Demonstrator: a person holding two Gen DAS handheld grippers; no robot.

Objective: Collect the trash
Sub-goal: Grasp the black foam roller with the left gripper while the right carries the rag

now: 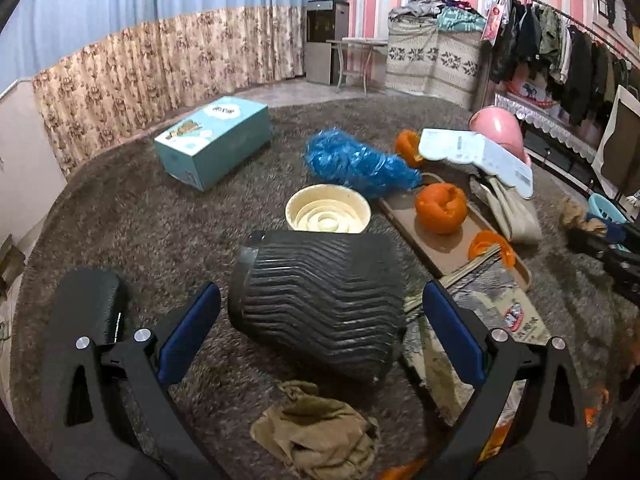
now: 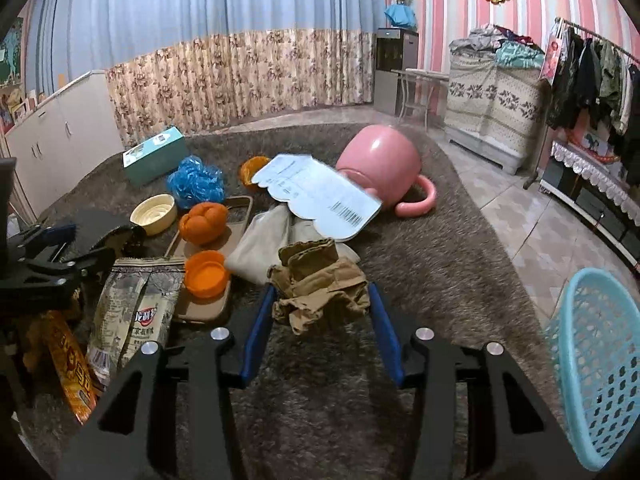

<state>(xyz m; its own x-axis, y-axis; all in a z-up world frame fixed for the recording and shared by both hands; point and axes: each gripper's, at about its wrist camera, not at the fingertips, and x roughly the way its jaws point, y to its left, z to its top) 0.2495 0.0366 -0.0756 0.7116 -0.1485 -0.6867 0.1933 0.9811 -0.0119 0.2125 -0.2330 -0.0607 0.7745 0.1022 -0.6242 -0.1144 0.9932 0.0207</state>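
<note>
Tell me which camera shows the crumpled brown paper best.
The right wrist view: the crumpled brown paper sits whole and centred between the right gripper fingers. The left wrist view shows two brown wads, one at its bottom edge, one small at far right.
</note>
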